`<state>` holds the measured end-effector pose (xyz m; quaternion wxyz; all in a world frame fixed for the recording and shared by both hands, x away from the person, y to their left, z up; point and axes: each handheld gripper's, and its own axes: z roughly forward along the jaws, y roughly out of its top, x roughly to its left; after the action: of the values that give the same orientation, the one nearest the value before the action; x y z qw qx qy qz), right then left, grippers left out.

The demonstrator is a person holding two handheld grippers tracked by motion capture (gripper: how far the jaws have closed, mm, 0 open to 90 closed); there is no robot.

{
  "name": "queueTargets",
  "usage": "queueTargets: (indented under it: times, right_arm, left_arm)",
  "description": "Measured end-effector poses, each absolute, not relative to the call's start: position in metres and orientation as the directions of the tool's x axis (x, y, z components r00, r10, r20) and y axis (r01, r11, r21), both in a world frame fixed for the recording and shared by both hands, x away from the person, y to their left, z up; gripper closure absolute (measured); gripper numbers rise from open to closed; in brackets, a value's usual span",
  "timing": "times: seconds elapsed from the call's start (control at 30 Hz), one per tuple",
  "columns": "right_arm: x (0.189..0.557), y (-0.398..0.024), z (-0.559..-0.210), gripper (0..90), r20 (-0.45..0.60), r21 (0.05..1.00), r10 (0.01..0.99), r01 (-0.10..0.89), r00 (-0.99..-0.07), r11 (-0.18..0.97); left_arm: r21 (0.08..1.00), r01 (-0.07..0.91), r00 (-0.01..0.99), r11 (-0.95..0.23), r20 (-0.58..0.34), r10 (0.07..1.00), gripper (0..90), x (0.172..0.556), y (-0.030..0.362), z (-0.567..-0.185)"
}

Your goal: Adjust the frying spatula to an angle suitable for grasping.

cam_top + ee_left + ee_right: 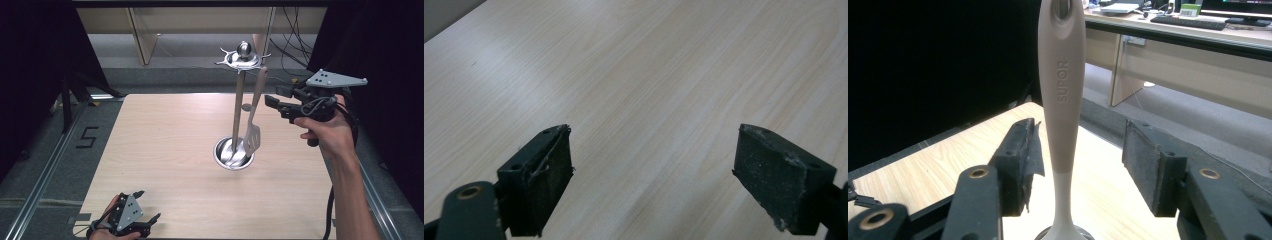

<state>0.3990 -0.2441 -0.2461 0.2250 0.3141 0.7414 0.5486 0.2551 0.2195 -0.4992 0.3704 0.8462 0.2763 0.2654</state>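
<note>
A metal utensil stand (239,100) rises from a round steel base (233,155) in the middle of the wooden table (165,145). From a hook at its top (243,56) hangs a slotted spatula (254,131) with a beige handle (1063,85) marked SUPOR. My right gripper (272,96) is held in the air just right of that handle. In the right gripper view the handle stands between the open jaws (1078,165), touching neither pad. My left gripper (147,205) rests low at the table's front left corner, open (654,175) over bare wood.
Dark curtains flank the table. Desks and cables (295,45) stand behind its far edge. A grey floor with a painted mark (86,137) lies to the left. A cable (330,210) trails from the right gripper along the person's forearm.
</note>
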Motion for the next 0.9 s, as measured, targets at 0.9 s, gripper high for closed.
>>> queueTargets:
  times: [0.9]
  right_arm:
    - [0.380,-0.255,-0.290,35.7,-0.020,0.960,0.759,0.199,-0.651,0.196]
  left_arm:
    - [0.766,0.267,0.699,-0.585,0.264,0.665,15.0,0.257,0.221,-0.499]
